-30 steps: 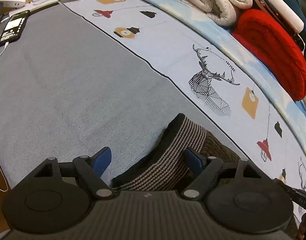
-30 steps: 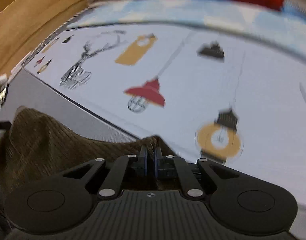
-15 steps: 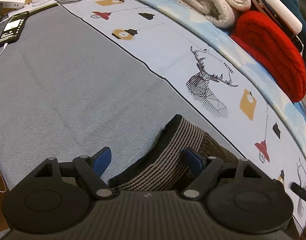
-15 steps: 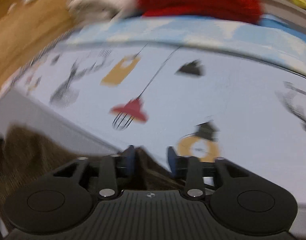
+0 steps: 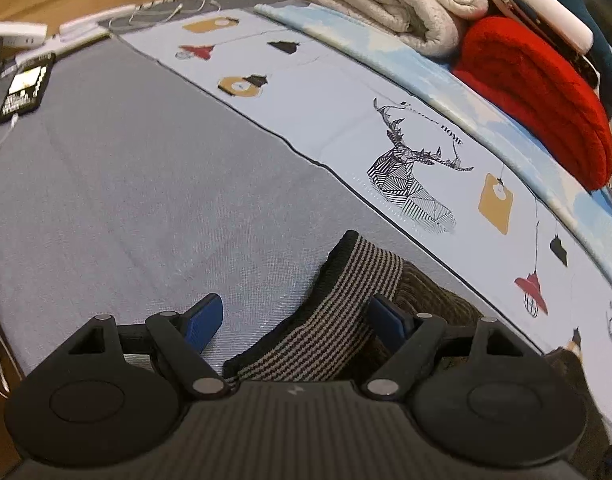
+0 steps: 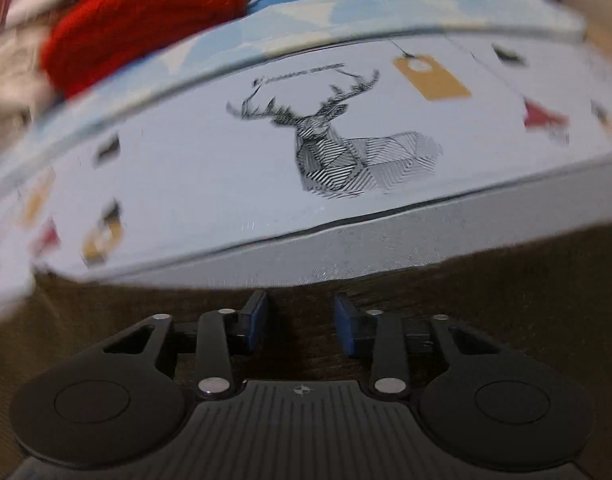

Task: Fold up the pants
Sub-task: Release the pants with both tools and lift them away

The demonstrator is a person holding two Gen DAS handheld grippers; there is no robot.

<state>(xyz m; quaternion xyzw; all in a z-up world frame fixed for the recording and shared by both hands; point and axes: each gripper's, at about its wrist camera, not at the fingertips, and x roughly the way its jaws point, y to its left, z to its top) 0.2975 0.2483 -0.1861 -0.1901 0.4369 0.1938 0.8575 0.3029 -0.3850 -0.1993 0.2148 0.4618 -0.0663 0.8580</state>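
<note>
Brown corduroy pants point(image 5: 429, 296) with a black-and-grey striped waistband point(image 5: 345, 300) lie on the grey bed cover point(image 5: 146, 200). My left gripper point(image 5: 296, 322) stands open wide, low over the waistband, which lies loosely between its blue pads point(image 5: 204, 320). In the blurred right wrist view my right gripper point(image 6: 302, 320) hovers over a flat stretch of the brown pants point(image 6: 525, 280). Its jaws are partly apart and closing. Brown cloth shows behind the gap, and nothing is pinched between the pads.
A pale sheet with a deer print point(image 5: 413, 176) point(image 6: 333, 152) borders the grey cover. A folded beige blanket point(image 5: 389, 4) and a red blanket point(image 5: 533, 88) point(image 6: 138, 20) are stacked beyond it. A phone point(image 5: 24, 88) and white cables point(image 5: 166, 16) lie at the far left.
My right gripper let go of the pants fold it had pinched, opened, and swung sideways with a roll, so a deer print now lies ahead. The left gripper hardly moved.
</note>
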